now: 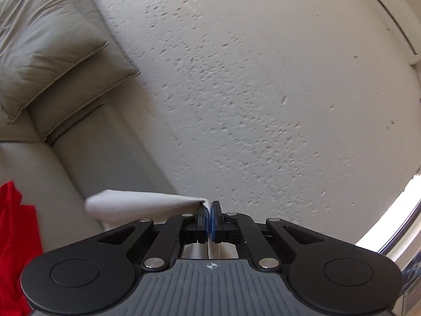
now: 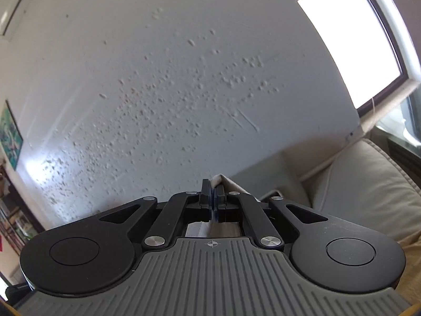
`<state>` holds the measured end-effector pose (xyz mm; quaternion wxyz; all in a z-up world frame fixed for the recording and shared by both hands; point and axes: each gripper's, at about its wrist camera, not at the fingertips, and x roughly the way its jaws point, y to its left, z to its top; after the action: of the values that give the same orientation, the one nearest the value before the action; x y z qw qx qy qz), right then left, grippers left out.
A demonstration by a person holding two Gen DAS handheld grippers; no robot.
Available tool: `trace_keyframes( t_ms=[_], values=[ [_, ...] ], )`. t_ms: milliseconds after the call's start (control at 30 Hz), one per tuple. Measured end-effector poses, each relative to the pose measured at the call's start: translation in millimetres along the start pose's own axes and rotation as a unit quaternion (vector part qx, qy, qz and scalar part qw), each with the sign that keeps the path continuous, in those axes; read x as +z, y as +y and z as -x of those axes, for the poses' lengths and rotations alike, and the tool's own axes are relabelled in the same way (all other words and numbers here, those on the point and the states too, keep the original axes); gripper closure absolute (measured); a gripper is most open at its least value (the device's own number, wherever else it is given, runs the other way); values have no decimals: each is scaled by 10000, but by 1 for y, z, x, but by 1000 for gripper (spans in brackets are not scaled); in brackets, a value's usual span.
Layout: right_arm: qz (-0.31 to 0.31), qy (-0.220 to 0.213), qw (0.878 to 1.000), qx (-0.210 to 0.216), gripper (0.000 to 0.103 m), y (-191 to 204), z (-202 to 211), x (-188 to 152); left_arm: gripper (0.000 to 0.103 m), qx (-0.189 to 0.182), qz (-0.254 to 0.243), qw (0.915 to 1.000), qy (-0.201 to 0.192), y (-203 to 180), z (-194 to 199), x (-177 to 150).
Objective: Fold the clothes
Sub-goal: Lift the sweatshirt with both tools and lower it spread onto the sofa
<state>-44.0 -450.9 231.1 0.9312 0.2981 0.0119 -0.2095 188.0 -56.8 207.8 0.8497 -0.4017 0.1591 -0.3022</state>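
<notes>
Left gripper (image 1: 210,214) clamped tight on white garment (image 1: 136,206) edge, cloth trailing off toward grey sofa (image 1: 86,155); right gripper (image 2: 213,196) pinching another white corner, jaws closed. Both raised before pitted wall (image 1: 263,79), likely spreading fabric; red cloth (image 1: 15,237) waits on sofa

My left gripper (image 1: 209,220) is black with blue pads and a ribbed grey body, and the cloth (image 1: 136,206) in it is white. At the lower left lies a red garment (image 1: 15,242). The sofa (image 1: 79,142) and its cushion (image 1: 44,47) are pale grey-green. The wall (image 1: 263,79) is white (speckled with dark pits). My right gripper (image 2: 213,197) is black too, beside a teal picture (image 2: 10,137) at the left edge.
</notes>
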Motion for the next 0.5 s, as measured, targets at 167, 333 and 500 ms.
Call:
trace_keyframes(
  t_ms=[167, 333, 500],
  values=[
    [103, -268, 9992, 260, 102, -5, 27, 11, 103, -109, 19, 9999, 32, 15, 24, -17],
    [-88, 445, 9990, -49, 102, -63, 30, -63, 103, 554, -111, 9968, 568, 77, 42, -92],
    [-575, 1386, 9868, -602, 102, -139, 26, -172, 103, 1566, 53, 9796, 1259, 162, 58, -168]
  ],
)
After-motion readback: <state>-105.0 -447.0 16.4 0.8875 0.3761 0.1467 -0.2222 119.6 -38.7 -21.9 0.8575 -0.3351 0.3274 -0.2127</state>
